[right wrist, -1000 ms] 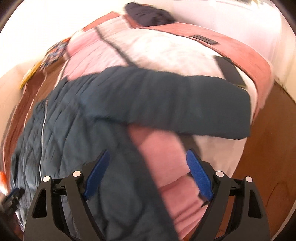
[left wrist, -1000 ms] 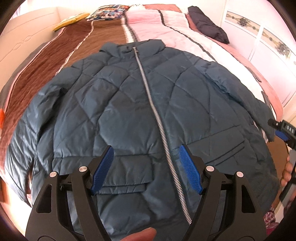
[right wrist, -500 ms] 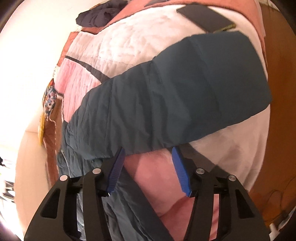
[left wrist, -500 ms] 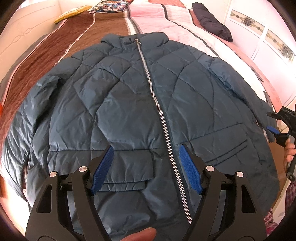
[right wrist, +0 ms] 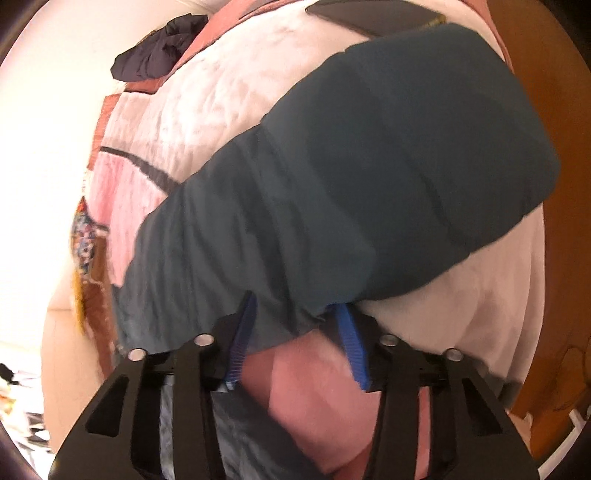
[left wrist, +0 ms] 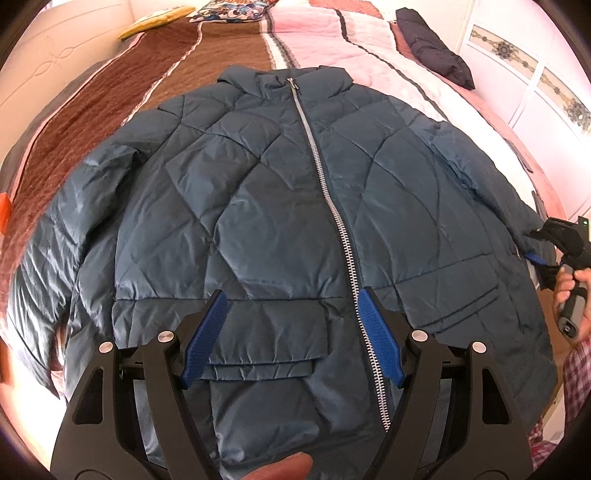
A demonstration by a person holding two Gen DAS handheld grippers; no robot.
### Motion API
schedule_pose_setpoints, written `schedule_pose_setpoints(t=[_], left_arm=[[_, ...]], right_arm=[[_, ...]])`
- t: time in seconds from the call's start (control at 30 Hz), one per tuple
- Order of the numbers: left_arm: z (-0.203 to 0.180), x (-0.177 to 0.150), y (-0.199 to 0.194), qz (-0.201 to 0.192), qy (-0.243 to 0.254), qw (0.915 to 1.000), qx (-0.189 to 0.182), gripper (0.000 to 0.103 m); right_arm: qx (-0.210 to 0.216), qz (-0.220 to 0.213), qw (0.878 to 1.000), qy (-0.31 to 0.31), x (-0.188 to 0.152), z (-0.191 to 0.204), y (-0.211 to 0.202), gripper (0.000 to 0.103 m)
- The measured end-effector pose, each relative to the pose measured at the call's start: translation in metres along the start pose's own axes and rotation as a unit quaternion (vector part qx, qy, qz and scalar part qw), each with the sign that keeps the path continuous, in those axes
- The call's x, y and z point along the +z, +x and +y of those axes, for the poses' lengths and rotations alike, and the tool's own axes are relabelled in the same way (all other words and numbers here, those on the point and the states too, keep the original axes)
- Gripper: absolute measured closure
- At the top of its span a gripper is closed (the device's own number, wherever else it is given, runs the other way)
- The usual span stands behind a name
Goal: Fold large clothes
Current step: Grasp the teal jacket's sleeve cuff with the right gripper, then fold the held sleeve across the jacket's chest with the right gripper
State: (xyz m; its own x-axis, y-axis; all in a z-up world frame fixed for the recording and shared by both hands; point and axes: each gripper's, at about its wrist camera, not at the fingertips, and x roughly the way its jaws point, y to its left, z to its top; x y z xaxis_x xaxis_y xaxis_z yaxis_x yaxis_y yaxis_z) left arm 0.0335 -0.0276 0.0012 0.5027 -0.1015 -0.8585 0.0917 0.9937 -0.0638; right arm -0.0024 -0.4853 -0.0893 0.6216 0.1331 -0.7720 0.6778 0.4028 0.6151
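A dark teal quilted jacket (left wrist: pixel 258 206) lies front up on the bed, zipped, with its collar at the far end. My left gripper (left wrist: pixel 291 332) hovers open over the pocket flap near the hem, nothing between its fingers. In the right wrist view the jacket's sleeve (right wrist: pixel 351 192) stretches across the pale quilt. My right gripper (right wrist: pixel 295 332) has its jaws closing around the sleeve's lower edge, which sits between the blue pads (right wrist: pixel 351 347). The left wrist view shows that same right gripper (left wrist: pixel 539 254) at the jacket's right sleeve, held by a hand (left wrist: pixel 572 288).
The bed carries a brown blanket (left wrist: pixel 92 122) on the left and a pink-and-white quilt (left wrist: pixel 351 40) on the right. A dark folded garment (left wrist: pixel 432 51) lies at the far right. Pillows (left wrist: pixel 229 11) sit at the head. Wooden floor (right wrist: pixel 554 92) borders the bed.
My right gripper has rolled, dropped to the sleeve and narrowed its jaws around the sleeve's edge. The left gripper has stayed open over the hem.
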Motion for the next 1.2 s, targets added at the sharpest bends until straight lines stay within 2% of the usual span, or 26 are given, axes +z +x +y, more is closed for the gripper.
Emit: schedule_pose_setpoints(t=[0.03, 0.13, 0.23, 0.3, 0.4, 0.5, 0.53, 0.6, 0.67, 0.7, 0.73, 0.8, 0.87, 0.93, 1.03, 1.13, 1.2], left_arm=[[0.001, 0.001, 0.0, 0.0, -0.001, 1.0, -0.001, 0.03], [0.005, 0.002, 0.0, -0.001, -0.006, 1.0, -0.003, 0.03], [0.01, 0.003, 0.001, -0.001, -0.013, 0.9999, -0.004, 0.03], [0.016, 0.004, 0.001, -0.001, -0.02, 0.9998, -0.007, 0.03], [0.024, 0.005, 0.002, -0.003, -0.03, 0.9995, -0.012, 0.03], [0.032, 0.006, 0.0, -0.011, -0.041, 0.999, -0.016, 0.03], [0.034, 0.006, -0.001, -0.013, -0.044, 0.9988, -0.016, 0.03], [0.04, 0.006, -0.004, -0.022, -0.05, 0.9984, -0.014, 0.03], [0.048, 0.006, -0.008, -0.033, -0.054, 0.9979, -0.011, 0.03], [0.051, 0.006, -0.01, -0.037, -0.057, 0.9977, -0.01, 0.03], [0.056, 0.005, -0.013, -0.042, -0.061, 0.9972, -0.009, 0.03], [0.064, 0.005, -0.017, -0.049, -0.069, 0.9964, -0.005, 0.03], [0.075, 0.003, -0.022, -0.056, -0.08, 0.9952, -0.002, 0.03], [0.085, -0.001, -0.026, -0.061, -0.092, 0.9939, 0.001, 0.03], [0.099, -0.007, -0.03, -0.065, -0.107, 0.9921, 0.008, 0.03], [0.112, -0.011, -0.031, -0.065, -0.123, 0.9902, 0.013, 0.03], [0.118, -0.013, -0.03, -0.064, -0.13, 0.9894, 0.013, 0.03]], right_arm=[[-0.009, -0.006, 1.0, -0.002, 0.0, 0.0, 0.003, 0.079], [-0.025, -0.029, 0.999, -0.007, 0.003, -0.001, 0.008, 0.091], [-0.042, -0.056, 0.996, -0.046, 0.001, 0.012, 0.001, 0.096], [-0.057, -0.085, 0.99, -0.093, -0.001, 0.031, -0.01, 0.096], [-0.07, -0.139, 0.97, -0.186, -0.006, 0.072, -0.031, 0.096], [-0.067, -0.187, 0.937, -0.286, -0.019, 0.126, -0.051, 0.096], [-0.06, -0.206, 0.917, -0.336, -0.03, 0.152, -0.059, 0.097], [-0.047, -0.224, 0.889, -0.396, -0.046, 0.189, -0.063, 0.097], [-0.023, -0.236, 0.85, -0.47, -0.074, 0.232, -0.066, 0.097], [-0.006, -0.235, 0.828, -0.509, -0.095, 0.253, -0.065, 0.097], [0.007, -0.23, 0.811, -0.538, -0.112, 0.271, -0.06, 0.097], [0.029, -0.217, 0.786, -0.578, -0.141, 0.295, -0.054, 0.097], [0.054, -0.195, 0.754, -0.625, -0.184, 0.32, -0.04, 0.097], [0.069, -0.172, 0.733, -0.655, -0.218, 0.334, -0.025, 0.097], [0.073, -0.125, 0.71, -0.689, -0.269, 0.346, 0.009, 0.097], [0.05, -0.074, 0.695, -0.713, -0.308, 0.342, 0.05, 0.097], [0.02, -0.051, 0.68, -0.731, -0.325, 0.331, 0.077, 0.097]])
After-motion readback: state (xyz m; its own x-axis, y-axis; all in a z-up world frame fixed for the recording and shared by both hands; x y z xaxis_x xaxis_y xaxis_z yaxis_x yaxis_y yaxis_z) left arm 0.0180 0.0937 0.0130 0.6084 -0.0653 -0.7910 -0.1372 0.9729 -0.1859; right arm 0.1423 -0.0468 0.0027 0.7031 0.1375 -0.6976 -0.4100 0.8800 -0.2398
